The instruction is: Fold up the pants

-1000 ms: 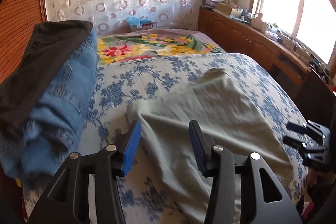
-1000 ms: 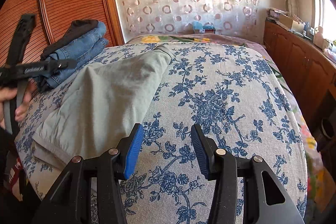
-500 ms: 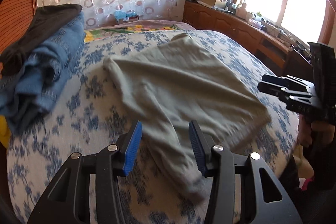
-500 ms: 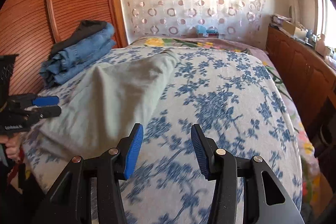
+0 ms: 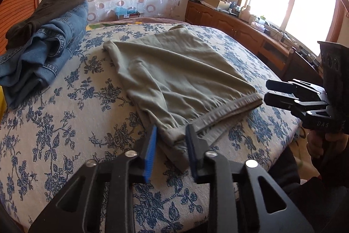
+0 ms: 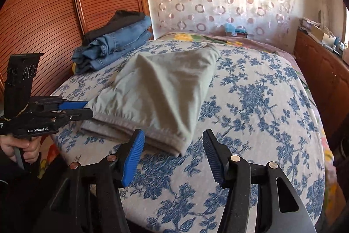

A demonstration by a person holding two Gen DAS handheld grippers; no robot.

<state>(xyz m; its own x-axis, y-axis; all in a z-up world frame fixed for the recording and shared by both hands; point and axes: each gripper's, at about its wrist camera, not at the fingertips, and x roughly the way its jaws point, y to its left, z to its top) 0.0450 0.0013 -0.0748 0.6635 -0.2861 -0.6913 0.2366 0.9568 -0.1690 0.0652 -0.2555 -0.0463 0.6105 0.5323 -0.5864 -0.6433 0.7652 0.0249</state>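
Item: pale grey-green cotton pants [image 5: 174,71], lying folded on the blue-floral bed [image 5: 65,123], our left hand-held gripper [image 5: 171,146] released astride the near waistband corner, right hand-held gripper [image 6: 173,156] released beside it; risk: pinching one layer would unfold them.

Bare bedspread [image 6: 250,123] right of pants [image 6: 165,88]

Your right gripper [image 6: 173,153] hovers with its jaws wide apart just above the near corner of the grey-green pants [image 6: 161,88], which lie on the blue-flowered bedspread [image 6: 261,106]. Your left gripper [image 6: 84,109] sits at the pants' left edge. Folded jeans [image 6: 113,45] are stacked by the wardrobe [image 6: 54,3].
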